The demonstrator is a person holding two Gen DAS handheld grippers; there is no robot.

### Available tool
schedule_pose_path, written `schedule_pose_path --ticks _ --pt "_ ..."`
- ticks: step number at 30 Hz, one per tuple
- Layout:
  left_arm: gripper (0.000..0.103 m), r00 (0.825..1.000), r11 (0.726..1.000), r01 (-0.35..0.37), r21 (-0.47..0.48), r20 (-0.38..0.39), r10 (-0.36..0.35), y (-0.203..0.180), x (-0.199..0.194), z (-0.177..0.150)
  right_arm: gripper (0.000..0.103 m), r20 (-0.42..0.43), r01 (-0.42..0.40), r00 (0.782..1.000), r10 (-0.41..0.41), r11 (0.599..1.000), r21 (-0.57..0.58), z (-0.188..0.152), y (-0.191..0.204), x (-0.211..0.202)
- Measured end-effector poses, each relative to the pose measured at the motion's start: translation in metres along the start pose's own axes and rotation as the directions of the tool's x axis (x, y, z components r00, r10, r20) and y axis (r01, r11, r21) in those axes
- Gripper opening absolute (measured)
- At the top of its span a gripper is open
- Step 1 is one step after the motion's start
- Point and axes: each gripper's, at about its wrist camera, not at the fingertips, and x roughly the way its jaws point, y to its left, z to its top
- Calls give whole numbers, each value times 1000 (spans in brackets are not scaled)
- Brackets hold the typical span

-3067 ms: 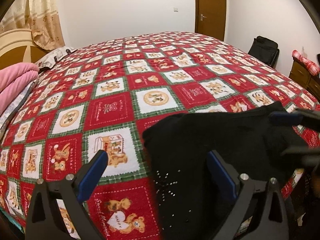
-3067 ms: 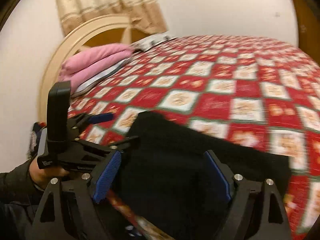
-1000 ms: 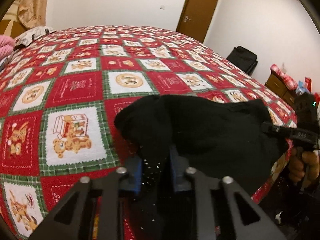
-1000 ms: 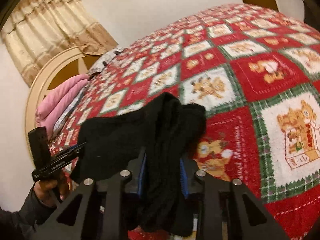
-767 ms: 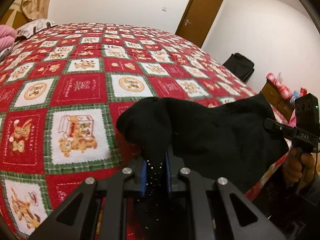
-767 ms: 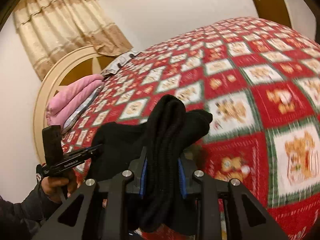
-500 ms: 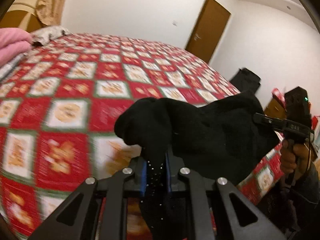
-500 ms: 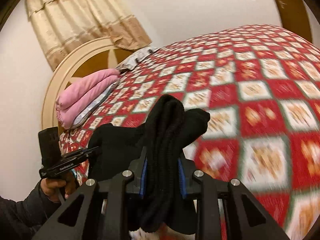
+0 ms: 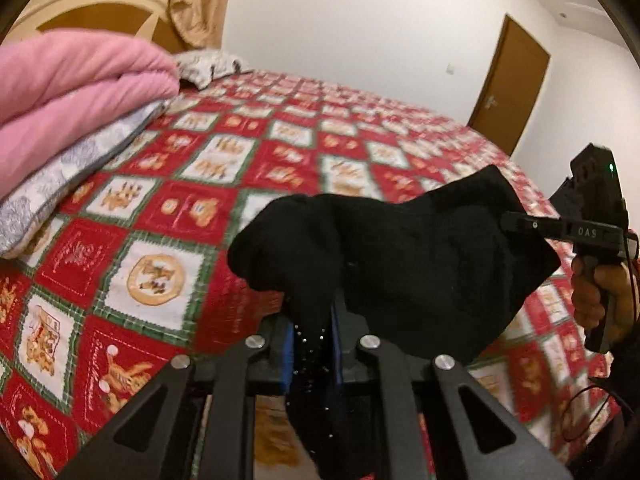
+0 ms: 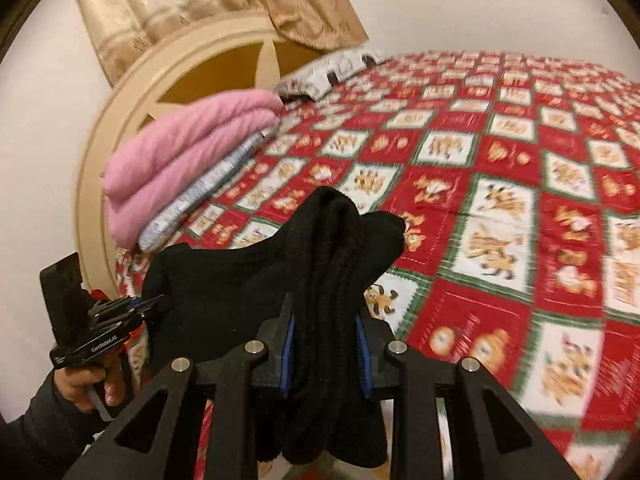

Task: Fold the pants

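The black pants [image 9: 400, 256] hang bunched in the air above the near edge of the bed, stretched between both grippers. My left gripper [image 9: 312, 344] is shut on one end of the cloth, which droops below its fingers. My right gripper [image 10: 324, 344] is shut on the other end of the pants [image 10: 320, 264], a thick ribbed bundle. The right gripper also shows in the left wrist view [image 9: 516, 224] at the far edge of the cloth. The left gripper shows in the right wrist view [image 10: 156, 304] at the left.
The bed carries a red, white and green patchwork cover [image 9: 224, 168]. Folded pink blankets [image 9: 68, 88] on a grey pillow lie by the curved headboard [image 10: 132, 92]. A brown door [image 9: 508, 84] stands in the far wall.
Both grippers went from open to shut on the pants. They have lifted the pants off the bed and both views have swung toward the headboard.
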Motion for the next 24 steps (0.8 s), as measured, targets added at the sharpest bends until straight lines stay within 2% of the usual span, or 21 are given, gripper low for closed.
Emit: schedule_pose_path --ticks 2,3,5,6,7,11,19,24 --pt "19 999 1000 -8 -14 -37 7 11 13 -6 26 -24 16 1000 -15 1000 17 0 -9 18" --pt "26 999 1000 -13 -20 -47 12 17 17 -10 28 -42 17 999 -15 999 46 -2 -18 26" --pt "46 998 998 -45 -34 -47 43 23 22 -17 33 -59 12 998 -6 995 104 -8 -36 35" --pt "62 997 997 -71 -35 -37 70 26 23 -20 41 -62 6 998 1 993 120 -9 -42 36" --pt "69 996 996 -80 -38 -30 78 28 23 -21 43 -65 11 998 -3 992 129 -11 -47 38" --pt "71 997 996 -75 -38 -8 74 29 22 -26 55 -69 12 998 0 986 169 -15 -62 43" --pt "74 994 993 -113 -26 -6 113 27 19 -27 56 -32 -18 999 24 979 201 -22 -76 34" --pt "78 988 988 -153 -12 -12 153 27 10 -31 62 -1 21 1000 -21 973 228 -27 -85 21"
